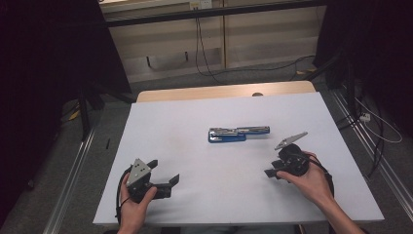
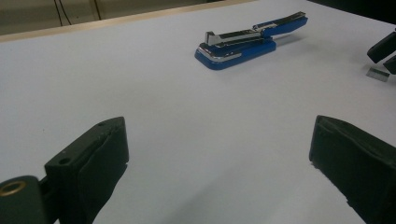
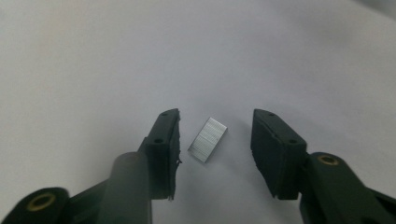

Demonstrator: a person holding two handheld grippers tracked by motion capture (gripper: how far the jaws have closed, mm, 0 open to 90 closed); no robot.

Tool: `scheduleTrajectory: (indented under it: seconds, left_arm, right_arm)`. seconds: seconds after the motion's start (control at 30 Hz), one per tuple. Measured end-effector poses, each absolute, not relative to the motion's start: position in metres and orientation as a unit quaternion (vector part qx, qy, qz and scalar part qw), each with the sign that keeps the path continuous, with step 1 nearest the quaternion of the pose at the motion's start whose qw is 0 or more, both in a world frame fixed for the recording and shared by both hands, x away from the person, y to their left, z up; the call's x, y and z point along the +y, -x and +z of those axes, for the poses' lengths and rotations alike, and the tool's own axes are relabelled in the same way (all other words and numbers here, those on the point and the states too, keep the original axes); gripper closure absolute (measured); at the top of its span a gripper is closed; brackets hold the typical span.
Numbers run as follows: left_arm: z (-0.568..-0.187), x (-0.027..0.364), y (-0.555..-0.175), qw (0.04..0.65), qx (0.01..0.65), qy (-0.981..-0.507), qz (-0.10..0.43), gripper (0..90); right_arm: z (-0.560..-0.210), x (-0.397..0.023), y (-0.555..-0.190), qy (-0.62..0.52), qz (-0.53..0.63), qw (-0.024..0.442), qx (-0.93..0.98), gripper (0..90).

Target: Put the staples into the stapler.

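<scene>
i'm working toward loading the blue stapler (image 1: 233,134), which lies opened out near the middle of the white table (image 1: 185,204), its top arm swung back so the silvery magazine channel is exposed. that part looks done. what's left, as i judge it, is everything with the staples: pick up the strip, carry it to the stapler, seat it in the channel and fold the arm shut.

the staple strip (image 3: 208,139) is a small silver block lying flat on the table, well apart from the stapler, toward the right side. from the left gripper view i can pick it out at the right edge (image 2: 377,73), just beside the dark shape of the other tool.

my right gripper (image 3: 215,144) is down over the strip with a jaw on either side. the jaws stand at a middling gap, and there is bare table between each pad and the strip, so nothing is gripped yet. the strip sits at a slant to the pads, which may make the pinch awkward; from the high view (image 1: 278,171) it's too small for me to confirm.

my left gripper (image 2: 219,154) hangs near the table's near-left area, jaws spread wide, holding nothing and touching nothing, aimed toward the stapler.
</scene>
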State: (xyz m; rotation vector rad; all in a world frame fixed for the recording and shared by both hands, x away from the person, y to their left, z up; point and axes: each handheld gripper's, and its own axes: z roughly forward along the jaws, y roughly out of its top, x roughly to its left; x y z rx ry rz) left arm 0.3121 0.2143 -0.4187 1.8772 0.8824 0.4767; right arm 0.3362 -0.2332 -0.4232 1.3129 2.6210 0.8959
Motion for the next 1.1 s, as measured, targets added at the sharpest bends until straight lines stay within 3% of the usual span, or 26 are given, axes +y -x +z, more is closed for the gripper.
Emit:
scheduleTrajectory:
  seconds: [0.83, 1.1]
  left_arm:
    - [-0.4195, 0.2124, -0.3109, 0.484, 0.356, -0.776, 0.193, 4.9]
    - [-0.4192, 0.2105, -0.3098, 0.486, 0.35, -0.778, 0.193, 5.0]
  right_arm:
    - [-0.4303, -0.2264, -0.3382, -0.405, 0.262, 0.043, 0.875, 77.7]
    - [-0.4303, -0.2258, -0.339, -0.398, 0.259, 0.042, 0.879, 77.7]
